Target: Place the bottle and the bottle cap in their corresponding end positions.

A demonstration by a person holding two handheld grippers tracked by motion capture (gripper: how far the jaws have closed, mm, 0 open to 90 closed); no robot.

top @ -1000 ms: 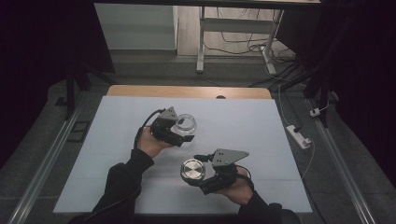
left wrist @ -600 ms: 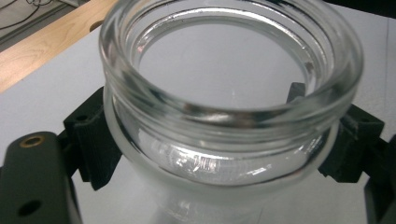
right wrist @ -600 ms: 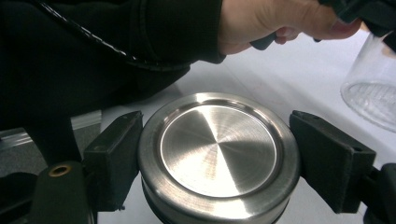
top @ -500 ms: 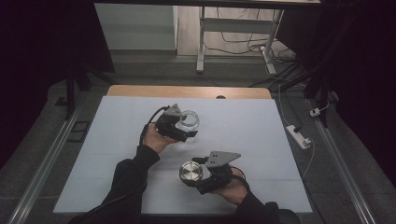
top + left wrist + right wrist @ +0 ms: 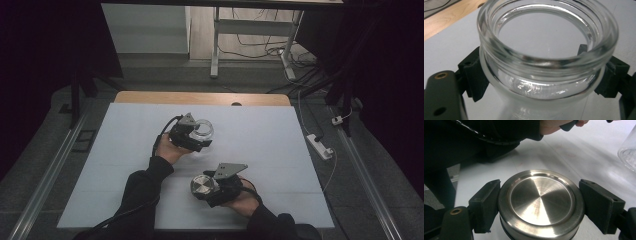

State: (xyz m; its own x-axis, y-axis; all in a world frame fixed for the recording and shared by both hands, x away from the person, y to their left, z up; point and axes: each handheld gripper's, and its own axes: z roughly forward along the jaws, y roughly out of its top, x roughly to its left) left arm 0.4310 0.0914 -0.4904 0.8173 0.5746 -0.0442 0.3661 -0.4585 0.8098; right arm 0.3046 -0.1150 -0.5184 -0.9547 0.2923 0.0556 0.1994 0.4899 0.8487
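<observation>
jar (image 5: 202, 130) glass, open mouth, mid-table, clamped in left gripper (image 5: 196, 136) | lid (image 5: 202, 186) steel, near front edge, jaws of right gripper (image 5: 206, 189) closed on its rim | table (image 5: 280, 150) white

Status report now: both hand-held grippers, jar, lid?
Left hand-held gripper shut on glass jar, mouth open. Right hand-held gripper shut on metal lid. Jar and lid apart, nothing between.
</observation>
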